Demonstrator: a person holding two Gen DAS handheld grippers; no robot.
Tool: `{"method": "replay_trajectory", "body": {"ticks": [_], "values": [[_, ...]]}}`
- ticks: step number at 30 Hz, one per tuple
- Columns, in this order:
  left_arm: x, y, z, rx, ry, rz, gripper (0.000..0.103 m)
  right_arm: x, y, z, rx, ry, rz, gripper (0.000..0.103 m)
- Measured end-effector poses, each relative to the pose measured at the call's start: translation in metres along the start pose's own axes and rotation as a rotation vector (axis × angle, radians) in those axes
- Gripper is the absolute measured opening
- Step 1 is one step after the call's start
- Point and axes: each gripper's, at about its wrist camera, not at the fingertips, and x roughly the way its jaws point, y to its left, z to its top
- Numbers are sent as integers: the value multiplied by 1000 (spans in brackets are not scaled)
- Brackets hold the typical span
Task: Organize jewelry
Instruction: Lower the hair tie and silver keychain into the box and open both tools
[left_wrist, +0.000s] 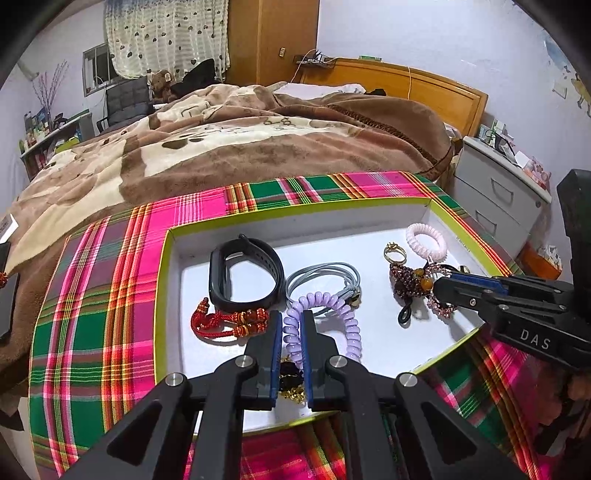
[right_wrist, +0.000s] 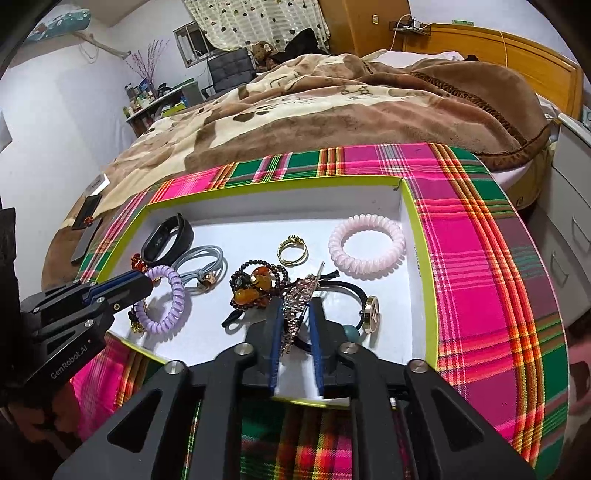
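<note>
A white box tray (left_wrist: 166, 295) (right_wrist: 413, 221) with a yellow-green rim holds the jewelry. My left gripper (left_wrist: 291, 314) (right_wrist: 147, 282) is shut on a lilac spiral hair tie (left_wrist: 351, 325) (right_wrist: 173, 302) at the tray's near left. Around it lie a black fitness band (left_wrist: 221, 280), a grey hair tie (left_wrist: 321, 277) and a red cord bracelet (left_wrist: 221, 321). My right gripper (right_wrist: 295, 304) (left_wrist: 441, 286) stands open around a rhinestone hair clip (right_wrist: 299, 295), which leans on the left pad only. A dark bead bracelet (right_wrist: 255, 280), a gold ring (right_wrist: 291, 249) and a pink spiral hair tie (right_wrist: 365, 243) lie beyond.
The tray rests on a pink and green plaid cloth (right_wrist: 480, 258) at the foot of a bed with a brown blanket (left_wrist: 258, 147). A black hair tie with a round gold charm (right_wrist: 371, 314) lies by the right gripper. A white drawer unit (left_wrist: 498, 192) stands at right.
</note>
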Motion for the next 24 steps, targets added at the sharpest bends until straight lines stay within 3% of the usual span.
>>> {"method": "replay_trajectory", "body": {"ticks": [7, 24], "values": [[-6, -2, 0, -6, -9, -8, 9, -10, 4, -3, -14, -22, -5, 27], [-72, -5, -20, -27, -92, 19, 16, -77, 32, -27, -79, -125, -38, 28]]}}
